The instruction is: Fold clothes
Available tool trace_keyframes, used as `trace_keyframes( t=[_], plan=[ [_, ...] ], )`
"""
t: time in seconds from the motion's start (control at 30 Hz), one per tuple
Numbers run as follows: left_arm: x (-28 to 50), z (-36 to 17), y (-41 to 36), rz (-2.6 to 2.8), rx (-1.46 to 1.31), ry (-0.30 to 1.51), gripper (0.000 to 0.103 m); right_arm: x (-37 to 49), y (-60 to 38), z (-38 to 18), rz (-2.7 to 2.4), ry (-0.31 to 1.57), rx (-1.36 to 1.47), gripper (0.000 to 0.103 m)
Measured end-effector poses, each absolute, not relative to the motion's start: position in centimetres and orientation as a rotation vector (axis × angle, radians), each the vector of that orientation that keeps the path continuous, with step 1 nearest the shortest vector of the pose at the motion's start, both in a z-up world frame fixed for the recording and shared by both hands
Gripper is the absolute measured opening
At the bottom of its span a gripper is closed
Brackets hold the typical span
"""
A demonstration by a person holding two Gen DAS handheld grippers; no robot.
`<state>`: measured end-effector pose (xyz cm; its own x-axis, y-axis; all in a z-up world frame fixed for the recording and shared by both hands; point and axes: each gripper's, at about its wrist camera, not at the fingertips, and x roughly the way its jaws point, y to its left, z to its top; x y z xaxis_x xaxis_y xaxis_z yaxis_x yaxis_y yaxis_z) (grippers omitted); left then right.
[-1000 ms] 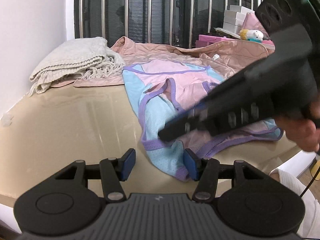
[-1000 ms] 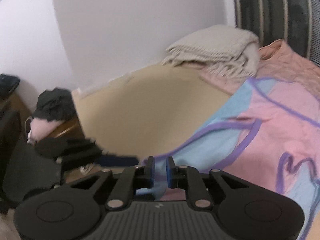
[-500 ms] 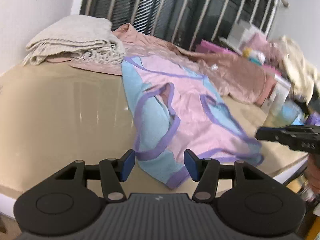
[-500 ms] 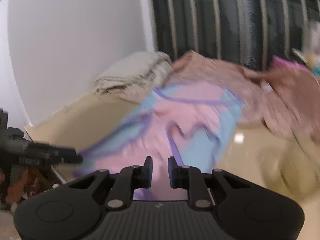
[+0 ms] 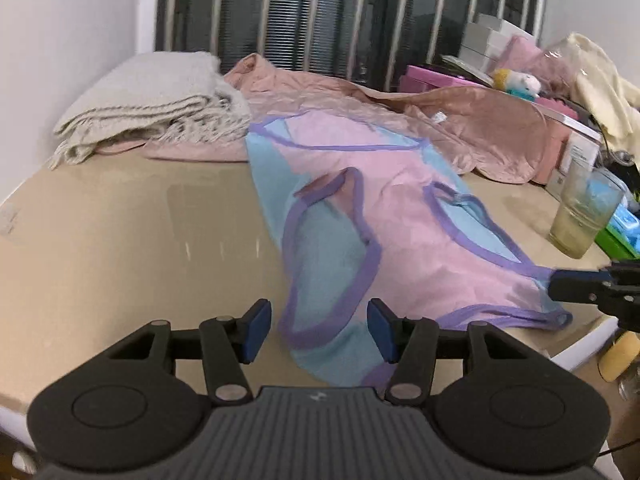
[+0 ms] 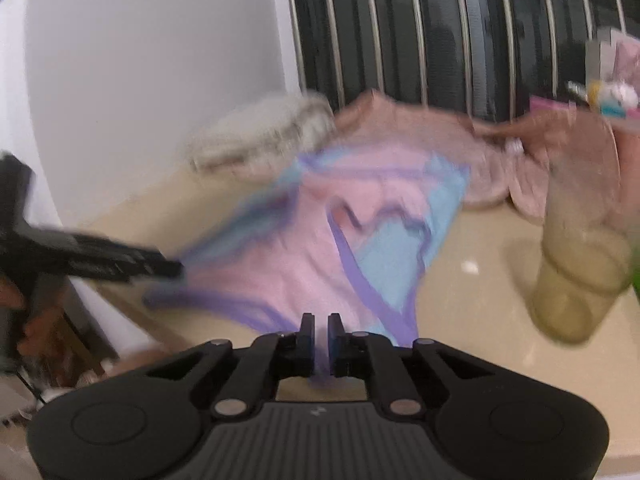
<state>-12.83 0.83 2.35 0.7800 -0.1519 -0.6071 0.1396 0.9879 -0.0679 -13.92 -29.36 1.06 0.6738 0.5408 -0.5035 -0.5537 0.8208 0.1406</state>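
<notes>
Right gripper (image 6: 319,330) swung from the garment's left edge, where it was a second ago, across to the lower right corner of the pink-and-blue garment (image 5: 400,236); in the left wrist view it now sat at the right edge of the frame (image 5: 554,280), at the purple hem. Its jaws had just been closing and were nearly together; purple trim showed in the narrow gap in the right wrist view, so it looked pinched on the hem, though blur made pad contact hard to confirm. Left gripper (image 5: 318,330) was half open, holding nothing, hovering over the near left corner of the garment at lower centre of its frame, barely shifted from a second ago. The garment lay spread flat on the worktop (image 5: 120,232), its far end overlapping the crumpled pink quilted cloth (image 5: 460,120), with the folded beige blanket (image 5: 152,104) at upper left. A glass tumbler (image 5: 584,216) stood just beside the garment's right edge, close to the right gripper. My read: one corner was secured, the left corner wasn't yet, so no fold had begun; the left needed to close on its corner first. Risk: clipping the tumbler when lifting.
</notes>
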Motion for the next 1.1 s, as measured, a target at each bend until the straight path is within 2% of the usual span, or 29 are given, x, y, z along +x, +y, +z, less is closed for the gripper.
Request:
trace_keyframes(
  t=[0.03, 0.13, 0.27, 0.33, 0.37, 0.4, 0.43, 0.7, 0.77, 0.83, 0.9, 0.93, 1.0, 1.03, 1.07, 1.1],
  plan=[
    [-12.6, 2.2, 0.3, -0.152, 0.013, 0.666, 0.054, -13.8, -29.3, 1.0, 0.613, 0.552, -0.022, 0.013],
    [-12.5, 1.7, -0.4, -0.148, 0.077, 0.696, 0.053, -13.4, -28.5, -0.5, 0.554, 0.592, -0.093, 0.012],
    [-12.6, 3.1, 1.9, -0.208, -0.049, 0.716, 0.054, -14.0, -29.7, -0.2, 0.543, 0.621, -0.103, 0.012],
    [-11.0, 4.5, 3.4, -0.188, -0.102, 0.672, 0.059, -13.2, -30.1, 0.5, 0.51, 0.636, -0.071, 0.014],
    [-9.5, 4.8, 3.6, -0.18, -0.083, 0.668, 0.066, -12.6, -30.0, 1.0, 0.49, 0.609, -0.044, 0.014],
    [-7.8, 5.1, 3.8, -0.173, -0.063, 0.665, 0.067, -12.0, -29.9, 1.5, 0.471, 0.588, -0.018, 0.017],
    [-5.9, 5.2, 3.6, -0.152, -0.033, 0.66, 0.067, -11.1, -29.3, 2.0, 0.454, 0.577, 0.005, 0.019],
    [10.9, 6.6, 2.7, -0.048, 0.017, 0.7, 0.067, -4.6, -22.6, 3.4, 0.335, 0.609, -0.087, 0.02],
    [14.1, 6.0, 3.0, -0.023, -0.012, 0.74, 0.067, -2.8, -22.2, 4.7, 0.309, 0.583, -0.081, 0.024],
    [16.4, 5.4, 3.4, 0.003, -0.048, 0.756, 0.067, 0.2, -22.2, 6.8, 0.265, 0.555, -0.037, 0.042],
    [17.7, 4.8, 3.5, 0.01, -0.06, 0.766, 0.066, 4.6, -22.6, 8.3, 0.255, 0.574, 0.024, 0.051],
    [18.4, 4.5, 3.6, 0.017, -0.068, 0.778, 0.066, 7.3, -22.7, 8.7, 0.237, 0.605, 0.053, 0.051],
    [19.5, 3.7, 3.8, 0.014, -0.113, 0.821, 0.046, 12.5, -23.0, 8.3, 0.146, 0.703, 0.089, 0.051],
    [19.9, 3.3, 4.1, 0.003, -0.143, 0.85, 0.026, 14.9, -23.2, 7.8, 0.098, 0.744, 0.093, 0.05],
    [19.9, 3.0, 4.1, -0.006, -0.151, 0.85, 0.016, 16.9, -23.2, 7.0, 0.037, 0.773, 0.077, 0.05],
    [19.8, 2.8, 4.1, -0.015, -0.158, 0.85, 0.014, 18.6, -23.2, 6.0, -0.028, 0.808, 0.056, 0.049]
  ],
)
